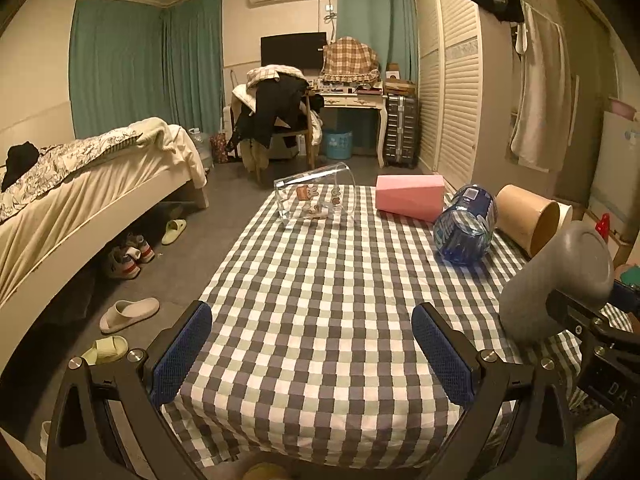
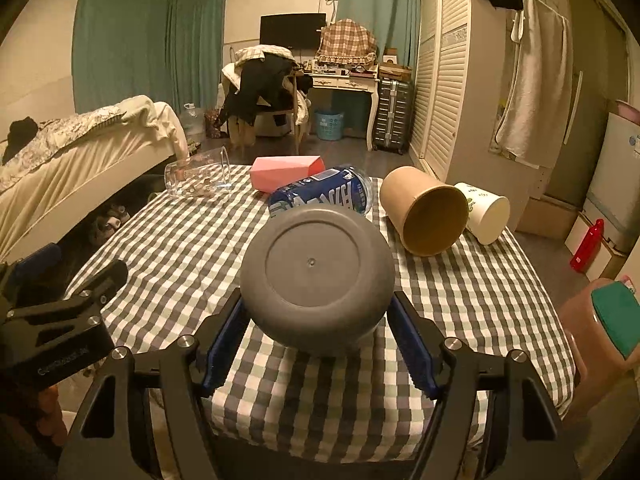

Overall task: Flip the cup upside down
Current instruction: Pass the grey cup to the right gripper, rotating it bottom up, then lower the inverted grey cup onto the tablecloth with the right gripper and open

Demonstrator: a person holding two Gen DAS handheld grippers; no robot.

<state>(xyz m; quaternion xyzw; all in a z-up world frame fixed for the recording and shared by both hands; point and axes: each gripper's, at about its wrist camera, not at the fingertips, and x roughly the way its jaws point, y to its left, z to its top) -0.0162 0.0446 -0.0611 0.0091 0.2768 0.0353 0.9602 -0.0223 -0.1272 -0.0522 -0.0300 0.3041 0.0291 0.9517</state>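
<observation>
I have one grey cup [image 2: 317, 280] pinched between the blue pads [image 2: 414, 344] of my right gripper [image 2: 316, 338], held on its side above the near part of the checked table [image 2: 168, 240], its matte round base with a moulded ring facing me. Beyond it five more vessels lie tipped: glass cup [image 1: 316, 196], pink cup [image 1: 410, 197], blue bottle [image 2: 324, 194], brown paper cup [image 2: 424, 210], white cup [image 2: 486, 214]. My left gripper [image 1: 312, 354] is spread wide, holding nothing.

A plain matte grey round plastic cup [image 2: 318, 280] fills the frame centre between royal-blue textured gripper pads [image 2: 414, 344] on black arms, over a grey, white and pale-green checked tablecloth [image 2: 180, 248]. Behind it lie a flat pink box [image 2: 286, 172], a dark-blue lettered can [image 2: 324, 194], a tan paper cup [image 2: 424, 210] and, upper left, teal curtains [image 2: 132, 40].
</observation>
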